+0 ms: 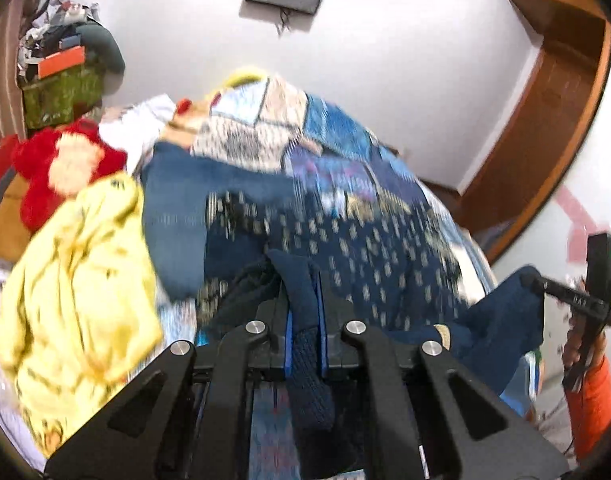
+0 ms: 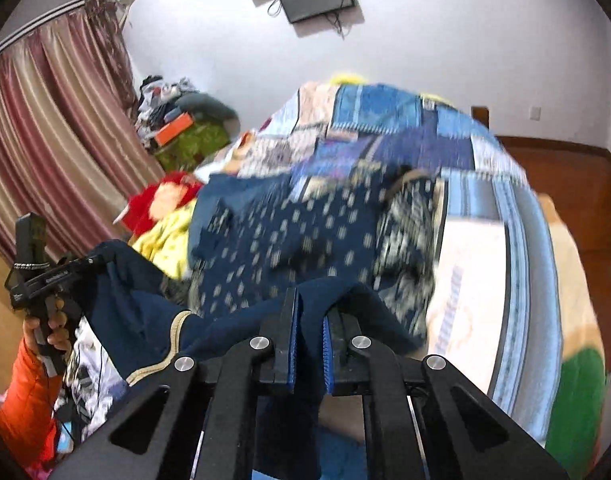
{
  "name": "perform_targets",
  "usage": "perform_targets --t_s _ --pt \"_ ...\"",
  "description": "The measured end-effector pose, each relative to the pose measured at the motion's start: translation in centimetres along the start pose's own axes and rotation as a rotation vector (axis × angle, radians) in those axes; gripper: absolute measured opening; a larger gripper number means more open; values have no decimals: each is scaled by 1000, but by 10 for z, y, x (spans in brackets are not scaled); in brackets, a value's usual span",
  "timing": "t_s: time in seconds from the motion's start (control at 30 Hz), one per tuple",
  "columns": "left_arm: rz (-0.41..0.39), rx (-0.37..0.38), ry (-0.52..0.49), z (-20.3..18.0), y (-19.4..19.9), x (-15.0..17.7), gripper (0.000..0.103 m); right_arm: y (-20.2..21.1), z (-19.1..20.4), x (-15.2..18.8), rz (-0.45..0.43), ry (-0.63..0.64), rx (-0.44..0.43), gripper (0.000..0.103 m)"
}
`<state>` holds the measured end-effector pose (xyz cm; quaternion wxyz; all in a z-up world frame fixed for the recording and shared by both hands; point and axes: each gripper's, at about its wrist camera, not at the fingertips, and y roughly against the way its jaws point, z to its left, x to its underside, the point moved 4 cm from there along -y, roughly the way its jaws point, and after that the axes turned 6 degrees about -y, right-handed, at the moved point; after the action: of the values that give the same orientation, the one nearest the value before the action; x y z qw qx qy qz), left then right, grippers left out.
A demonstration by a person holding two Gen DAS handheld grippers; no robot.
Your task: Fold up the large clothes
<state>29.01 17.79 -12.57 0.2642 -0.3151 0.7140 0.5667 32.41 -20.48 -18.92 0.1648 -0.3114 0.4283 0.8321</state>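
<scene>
A large navy garment with pale dashes [image 1: 345, 248] lies spread over the bed; it also shows in the right wrist view [image 2: 289, 236]. My left gripper [image 1: 303, 300] is shut on a dark blue edge of it. My right gripper [image 2: 309, 320] is shut on another navy edge with tan trim [image 2: 173, 332]. The cloth hangs stretched between the two. The right gripper shows at the right of the left wrist view [image 1: 553, 288]; the left gripper shows at the left of the right wrist view [image 2: 65, 272].
A patchwork blue bedspread [image 2: 485, 184] covers the bed. A yellow garment [image 1: 77, 280] and a red plush toy [image 1: 65, 164] lie at the left. A pile of clutter [image 1: 61, 64] stands by the striped curtain [image 2: 45, 140]. A wooden door frame [image 1: 545, 120] is at the right.
</scene>
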Motion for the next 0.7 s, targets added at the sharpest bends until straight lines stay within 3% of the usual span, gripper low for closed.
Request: perform_targets --t_s 0.2,0.3,0.4,0.5,0.57,0.7 --pt "49 -125 74 33 -79 -37 9 -64 -44 -63 -4 -90 81 7" --pt "130 -196 105 58 -133 -30 9 -116 -72 -70 54 -93 161 7" --pt "209 -250 98 75 -179 -11 9 -155 -95 -60 119 -94 187 7" --pt "269 -255 100 85 -211 8 15 -172 -112 -52 144 -105 160 7" --pt "258 -260 72 85 -216 13 15 -169 -118 -52 143 -118 115 7" --pt "286 -280 -69 73 -215 13 17 -158 -125 -57 180 -144 71 7"
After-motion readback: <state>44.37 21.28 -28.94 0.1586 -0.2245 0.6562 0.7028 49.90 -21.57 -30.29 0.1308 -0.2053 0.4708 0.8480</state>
